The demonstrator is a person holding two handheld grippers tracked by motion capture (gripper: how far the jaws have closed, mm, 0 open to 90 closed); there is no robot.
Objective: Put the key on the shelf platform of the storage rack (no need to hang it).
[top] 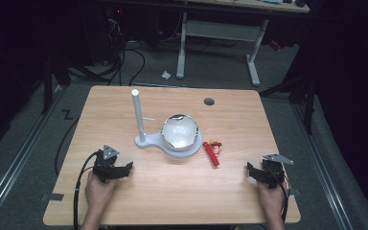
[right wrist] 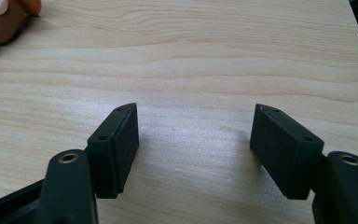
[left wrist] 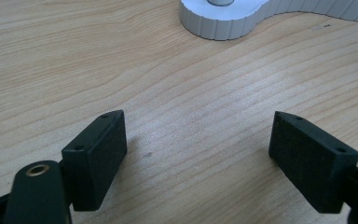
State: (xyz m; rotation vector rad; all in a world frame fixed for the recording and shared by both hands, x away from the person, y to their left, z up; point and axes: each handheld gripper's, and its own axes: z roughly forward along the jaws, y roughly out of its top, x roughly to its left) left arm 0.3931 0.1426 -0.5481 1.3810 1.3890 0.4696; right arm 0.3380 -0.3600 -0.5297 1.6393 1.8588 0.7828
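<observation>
High view: I have my left gripper [top: 124, 168] resting near the table [top: 124, 103] edge, jaws wide and empty. The white stand [top: 146, 136] and bowl [top: 179, 132] sit mid-table, a red toy [top: 212, 152] beside them; my right gripper [top: 254, 172], likewise wide, waits. Nothing started, I judge; next comes a reach inward.

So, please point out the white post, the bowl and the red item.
white post [top: 137, 115], high view, middle of the shaft
bowl [top: 179, 132], high view, inside surface
red item [top: 211, 155], high view, middle of it
</observation>
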